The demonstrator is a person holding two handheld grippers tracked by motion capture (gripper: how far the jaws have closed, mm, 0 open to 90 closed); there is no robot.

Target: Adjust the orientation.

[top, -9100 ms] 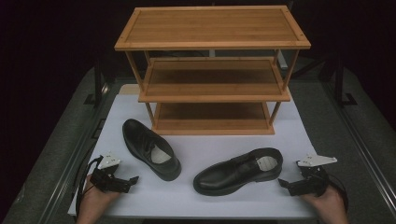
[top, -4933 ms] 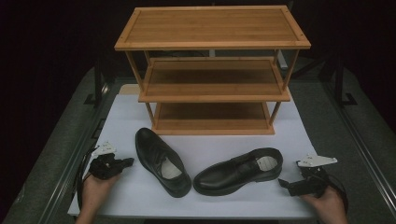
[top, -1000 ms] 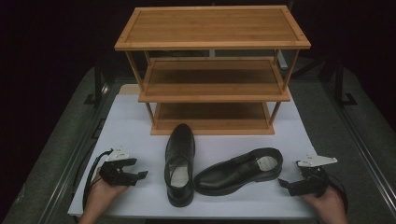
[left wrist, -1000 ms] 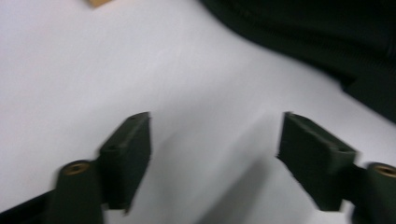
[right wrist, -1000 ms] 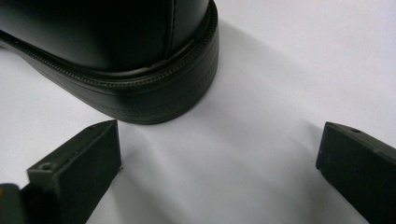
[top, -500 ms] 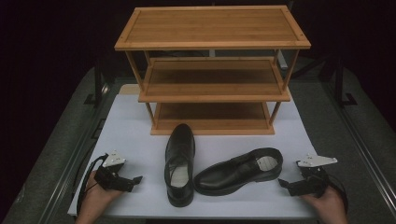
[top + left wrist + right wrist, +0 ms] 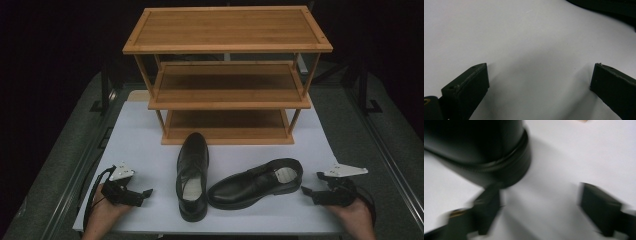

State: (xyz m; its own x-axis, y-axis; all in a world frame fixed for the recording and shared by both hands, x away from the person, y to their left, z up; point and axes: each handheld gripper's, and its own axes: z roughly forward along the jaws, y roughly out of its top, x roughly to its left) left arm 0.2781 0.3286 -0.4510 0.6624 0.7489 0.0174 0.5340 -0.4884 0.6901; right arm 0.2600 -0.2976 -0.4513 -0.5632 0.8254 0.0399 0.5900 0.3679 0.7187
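Shoes, two, black leather. Left tongs (image 7: 145,191) at eight o'clock on the white tabletop (image 7: 140,130), just been opening, jaws wide, nothing between them. Left shoe (image 7: 192,175) upright, toe toward twelve o'clock and the wooden rack (image 7: 227,75). Right shoe (image 7: 256,182) lying crosswise, heel at three o'clock, toe touching its mate. Likely light, stiff at the heel, soft and glossy-slick on the upper; best gripped at the heel rim. Right tongs (image 7: 305,190) just been closing, partly open, empty, near that heel.

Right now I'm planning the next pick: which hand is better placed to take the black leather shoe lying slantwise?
Right. The right tool sits open just off the slantwise black leather shoe at its heel; the left tool is beyond the straight black shoe.
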